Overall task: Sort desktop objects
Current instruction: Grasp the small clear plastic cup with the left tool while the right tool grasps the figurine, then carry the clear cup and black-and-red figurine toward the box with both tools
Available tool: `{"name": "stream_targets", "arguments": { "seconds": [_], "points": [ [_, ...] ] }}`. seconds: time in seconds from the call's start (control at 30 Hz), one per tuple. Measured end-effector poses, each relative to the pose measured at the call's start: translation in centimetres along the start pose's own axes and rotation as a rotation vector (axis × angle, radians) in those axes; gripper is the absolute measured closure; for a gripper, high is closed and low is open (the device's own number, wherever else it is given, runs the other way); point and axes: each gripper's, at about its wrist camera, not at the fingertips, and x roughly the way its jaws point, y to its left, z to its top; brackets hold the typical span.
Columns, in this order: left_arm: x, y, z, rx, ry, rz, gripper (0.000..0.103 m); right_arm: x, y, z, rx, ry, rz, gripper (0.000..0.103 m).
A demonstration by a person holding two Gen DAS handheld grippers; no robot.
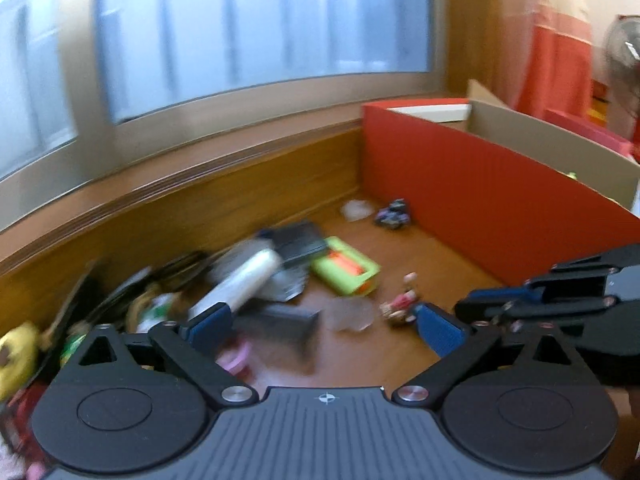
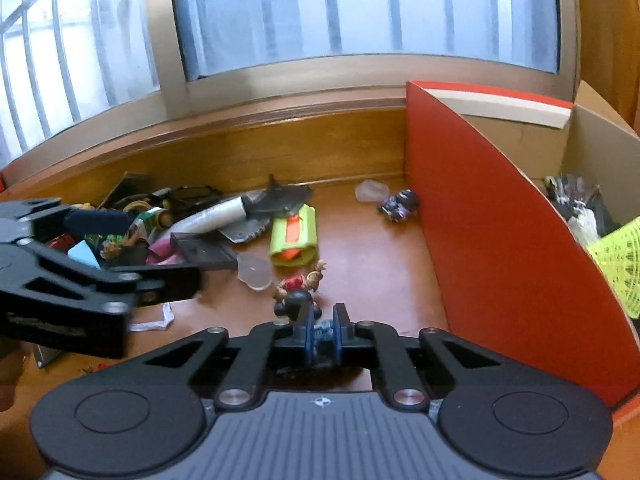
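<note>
The right gripper (image 2: 323, 334) is clenched on a small, light, rigid toy figure (image 2: 298, 298), low centre; hold its base. The left gripper (image 1: 320, 322) is released.

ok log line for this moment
left tongs: open, over clutter | right tongs: shut on small bluish object | red box: at right

1. A wide window (image 2: 360, 12) with pale frosted panes runs along the back.
2. A wooden ledge (image 2: 280, 110) sits below it.
3. An orange-and-cream curtain (image 1: 556, 32) hangs at the right.
4. A fan (image 1: 622, 48) stands beside the curtain, blurred.
</note>
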Motion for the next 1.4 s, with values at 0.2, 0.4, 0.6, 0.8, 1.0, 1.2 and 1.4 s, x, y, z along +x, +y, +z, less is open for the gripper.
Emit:
{"name": "stream_targets", "arguments": {
  "seconds": [0.2,0.4,0.6,0.8,1.0,1.2,1.4],
  "points": [
    [3.6,-0.6,0.1,0.015,0.042,-0.058,0.045,-0.5,0.2,-0.8,-0.032,-0.004,-0.037,0.077],
    [5.7,-0.4,-0.4,0.029,0.069,-0.075,0.072,-0.4,0.5,-0.8,-0.047,-0.007,-0.041,0.074],
    [4.9,0.3,-0.7,0.022,0.059,-0.043,0.089,0.4,0.8,-0.1,-0.074,-0.024,-0.024,0.066],
    [2.3,1.7,-0.9,-0.049,0.035,-0.033,0.089,2.6,0.9,0.7,-0.046,-0.006,0.002,0.053],
    [0.9,2.4,-1.2,-0.096,0.039,-0.012,0.089,4.6,1.2,1.0,-0.035,0.012,-0.009,0.051],
    [0.3,2.4,-1.5,-0.107,0.049,0.005,0.089,4.2,1.5,0.9,-0.057,0.008,-0.025,0.069],
    [-0.1,2.6,-1.7,-0.123,0.057,0.02,0.089,2.3,1.7,1.3,-0.055,-0.026,0.011,0.076]
  ]
}}
